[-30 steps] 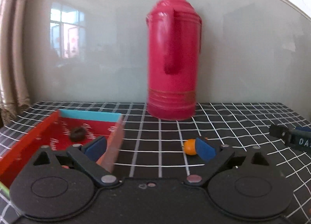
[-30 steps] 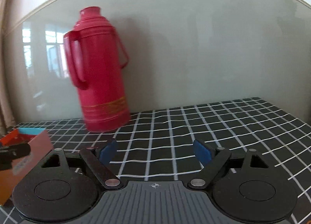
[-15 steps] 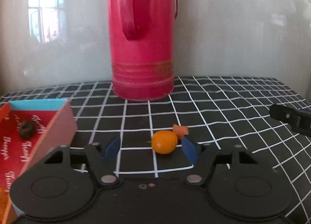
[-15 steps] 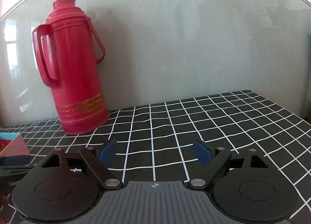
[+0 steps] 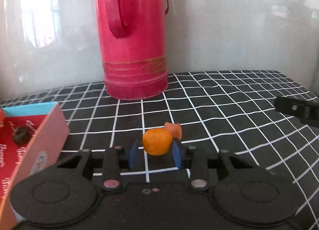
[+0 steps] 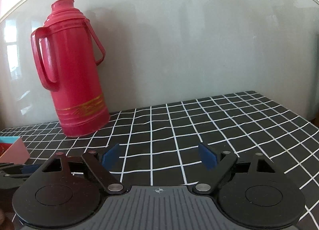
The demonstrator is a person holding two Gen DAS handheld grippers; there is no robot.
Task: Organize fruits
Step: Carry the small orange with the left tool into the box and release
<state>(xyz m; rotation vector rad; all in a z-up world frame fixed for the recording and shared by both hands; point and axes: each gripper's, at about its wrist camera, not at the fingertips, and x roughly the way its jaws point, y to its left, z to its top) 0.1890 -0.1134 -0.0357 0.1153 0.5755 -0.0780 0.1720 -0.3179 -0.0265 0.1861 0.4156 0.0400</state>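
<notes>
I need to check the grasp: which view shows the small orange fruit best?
The left wrist view. There the orange fruit sits in full sight between the blue pads of the left gripper, whose jaws are closing on it. The right wrist view does not show the fruit at all, only the checked cloth and the red flask.

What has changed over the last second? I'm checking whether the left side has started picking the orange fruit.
The left hand-held gripper moved from beside the red box to the orange fruit, which now sits between its blue pads; its jaws are closing, with no firm grip visible yet. The right hand-held gripper stayed open and empty. The red thermos and the orange piece stayed put.
</notes>
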